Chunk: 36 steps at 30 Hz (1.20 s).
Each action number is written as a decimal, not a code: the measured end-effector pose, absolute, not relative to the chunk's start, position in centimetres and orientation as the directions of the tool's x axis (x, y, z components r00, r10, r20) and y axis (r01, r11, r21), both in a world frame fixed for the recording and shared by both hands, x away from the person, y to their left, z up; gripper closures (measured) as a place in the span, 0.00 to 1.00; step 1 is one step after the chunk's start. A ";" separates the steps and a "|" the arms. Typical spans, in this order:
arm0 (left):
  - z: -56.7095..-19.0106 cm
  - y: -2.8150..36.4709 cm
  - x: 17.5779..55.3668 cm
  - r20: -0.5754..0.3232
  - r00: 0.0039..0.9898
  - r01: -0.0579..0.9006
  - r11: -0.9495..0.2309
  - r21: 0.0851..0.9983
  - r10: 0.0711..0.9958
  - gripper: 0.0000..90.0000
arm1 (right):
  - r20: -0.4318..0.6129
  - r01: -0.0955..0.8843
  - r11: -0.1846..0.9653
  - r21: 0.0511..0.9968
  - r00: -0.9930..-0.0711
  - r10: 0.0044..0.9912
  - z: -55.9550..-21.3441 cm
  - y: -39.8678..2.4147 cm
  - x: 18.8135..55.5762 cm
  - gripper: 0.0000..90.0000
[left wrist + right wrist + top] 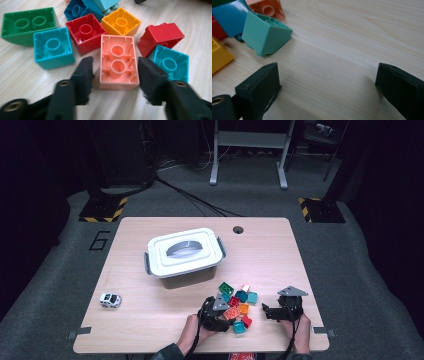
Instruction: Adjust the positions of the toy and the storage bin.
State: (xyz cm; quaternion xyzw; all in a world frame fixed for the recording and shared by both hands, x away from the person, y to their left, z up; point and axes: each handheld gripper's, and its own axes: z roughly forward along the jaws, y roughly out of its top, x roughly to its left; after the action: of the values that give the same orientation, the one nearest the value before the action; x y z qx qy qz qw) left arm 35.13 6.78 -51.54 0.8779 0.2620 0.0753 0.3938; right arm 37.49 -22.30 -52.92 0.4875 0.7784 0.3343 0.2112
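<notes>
In the high view, the left gripper (226, 314) lies at the 6 o'clock edge of the pale wooden table (165, 320), its tip in a heap of coloured plastic building bricks (237, 302). The right gripper (265, 311) rests just to the 3 o'clock side of that heap, on bare wood. A white lidded plastic box with a grey handle (184, 254) stands toward 11 o'clock of the heap, and a small white toy car (110, 300) sits well apart at 9 o'clock.

In the left gripper view, a salmon-pink two-stud plastic brick (118, 62) lies hollow side up on the table, straight between the two black jaws. The jaws are parted and flank its long sides; a thin gap shows on each side, so the pads do not press on it. A red square brick (85, 32) lies at 11 o'clock of it, an orange square brick (121, 23) at 12 o'clock, a turquoise square brick (53, 47) at 9 o'clock.

In the right gripper view, the jaws stand wide apart with bare wood between them. A tilted mint-green brick (265, 33) lies at 11 o'clock of the jaws.
</notes>
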 end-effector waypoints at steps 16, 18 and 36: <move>-51.7 9.1 38.8 -0.092 0.845 0.401 -0.511 0.761 0.526 0.33 | 0.002 0.620 0.298 0.726 -0.434 0.901 -52.9 -22.3 37.5 0.05; -51.8 8.8 39.0 -0.099 0.847 0.403 -0.511 0.759 0.522 0.37 | 0.000 0.618 0.300 0.727 -0.437 0.900 -52.9 -22.3 37.5 0.05; -50.0 11.2 37.9 -0.087 0.853 0.384 -0.505 0.773 0.515 0.20 | -0.002 0.619 0.300 0.726 -0.434 0.901 -52.9 -22.3 37.5 0.05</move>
State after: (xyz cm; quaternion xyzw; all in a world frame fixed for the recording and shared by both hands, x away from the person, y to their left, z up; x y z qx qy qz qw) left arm 37.93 11.20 -49.98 0.8640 0.2600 0.0771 0.4243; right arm 37.48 -22.30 -52.91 0.4882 0.7780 0.3343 0.2111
